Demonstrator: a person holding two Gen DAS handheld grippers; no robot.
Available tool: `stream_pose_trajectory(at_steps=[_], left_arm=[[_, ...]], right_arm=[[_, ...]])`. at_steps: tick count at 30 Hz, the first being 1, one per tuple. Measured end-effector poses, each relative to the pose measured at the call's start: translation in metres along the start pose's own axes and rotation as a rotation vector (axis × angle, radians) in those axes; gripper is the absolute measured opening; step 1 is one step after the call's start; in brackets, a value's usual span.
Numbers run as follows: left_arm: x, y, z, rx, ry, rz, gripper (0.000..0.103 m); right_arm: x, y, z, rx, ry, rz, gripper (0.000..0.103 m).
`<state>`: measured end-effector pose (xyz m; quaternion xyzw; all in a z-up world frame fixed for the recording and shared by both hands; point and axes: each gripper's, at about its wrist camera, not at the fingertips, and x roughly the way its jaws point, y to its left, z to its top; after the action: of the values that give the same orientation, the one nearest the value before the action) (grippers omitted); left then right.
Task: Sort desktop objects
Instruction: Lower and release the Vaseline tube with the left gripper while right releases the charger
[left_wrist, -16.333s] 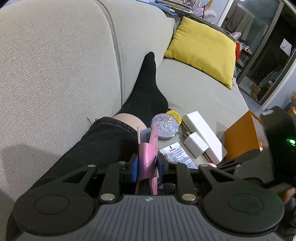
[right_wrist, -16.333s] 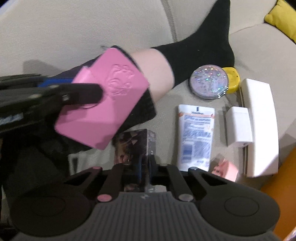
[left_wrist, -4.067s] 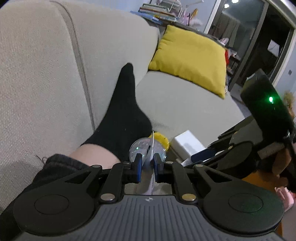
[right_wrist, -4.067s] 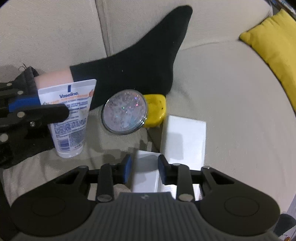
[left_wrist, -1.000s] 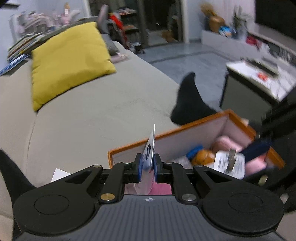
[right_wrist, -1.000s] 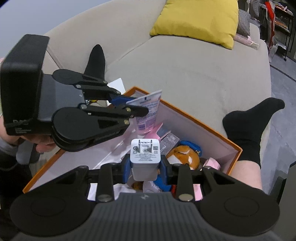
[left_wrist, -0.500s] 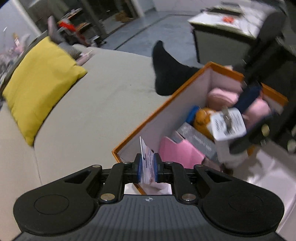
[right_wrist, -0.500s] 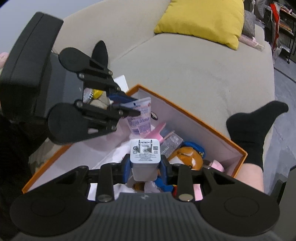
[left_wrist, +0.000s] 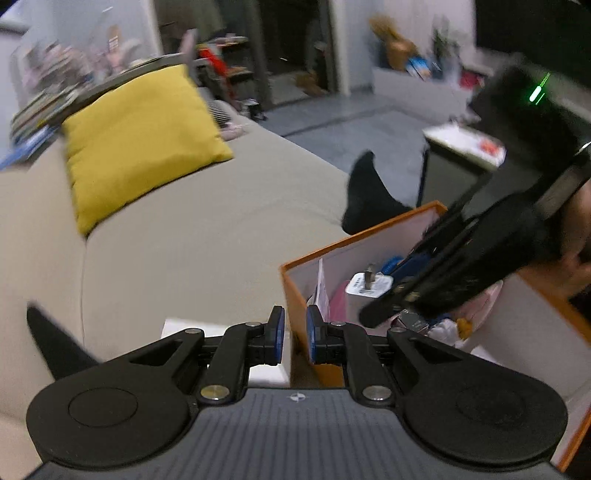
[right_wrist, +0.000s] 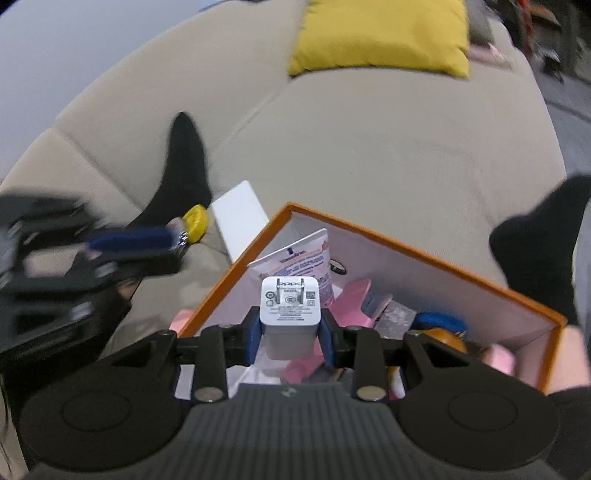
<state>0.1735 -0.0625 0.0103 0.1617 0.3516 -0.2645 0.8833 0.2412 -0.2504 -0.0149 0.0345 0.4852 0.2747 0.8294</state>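
Observation:
An orange box (right_wrist: 424, 254) with white inner walls sits on the beige sofa and holds several items. The Vaseline tube (right_wrist: 295, 264) stands inside against its far corner; it also shows in the left wrist view (left_wrist: 320, 291). My right gripper (right_wrist: 290, 332) is shut on a white charger plug (right_wrist: 290, 308) and holds it over the box; the plug also shows in the left wrist view (left_wrist: 369, 286). My left gripper (left_wrist: 293, 328) is open and empty, just outside the box's orange wall (left_wrist: 295, 291).
A flat white box (right_wrist: 240, 218) and a yellow object (right_wrist: 195, 219) lie on the sofa left of the orange box. A yellow pillow (left_wrist: 136, 136) rests at the back. A leg in a black sock (right_wrist: 183, 173) lies alongside; another socked foot (left_wrist: 369, 195) is beyond the box.
My left gripper has let go of the Vaseline tube, which now stands in the box, and has pulled back left out of the box. The right gripper still holds the plug.

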Motion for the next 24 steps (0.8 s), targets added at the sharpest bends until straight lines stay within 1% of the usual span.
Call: stream_pose_trajectory(at_steps=[4,6,9,12,17,20,22,24], left_arm=[[-0.010,0.016,-0.018,-0.115,-0.029,-0.016,0.014],[-0.011,0.019,-0.025,-0.146,-0.037,-0.019,0.014],[-0.010,0.025,-0.033,-0.190,-0.045,-0.042,0.014],[-0.006,0.028,-0.042,-0.216,-0.047,-0.053,0.014],[-0.004,0.031,-0.054,-0.246,-0.061,-0.064,0.014],[-0.004,0.034,-0.061,-0.266,-0.069,-0.073,0.014],[-0.004,0.035,-0.065,-0.275,-0.071,-0.081,0.014],[-0.004,0.036,-0.067,-0.281,-0.075,-0.090,0.014]], right_arm=[[0.020,-0.004,-0.001,0.105,0.016,-0.004,0.034],[0.028,-0.006,-0.005,0.159,0.015,-0.012,0.034],[0.037,-0.007,-0.012,0.209,-0.003,-0.032,0.034],[0.046,-0.001,-0.016,0.205,-0.008,-0.048,0.034],[0.055,0.013,-0.021,0.158,0.024,-0.091,0.034],[0.056,0.016,-0.022,0.144,0.028,-0.112,0.034],[0.057,0.016,-0.023,0.147,0.023,-0.121,0.034],[0.060,0.018,-0.024,0.132,0.003,-0.149,0.034]])
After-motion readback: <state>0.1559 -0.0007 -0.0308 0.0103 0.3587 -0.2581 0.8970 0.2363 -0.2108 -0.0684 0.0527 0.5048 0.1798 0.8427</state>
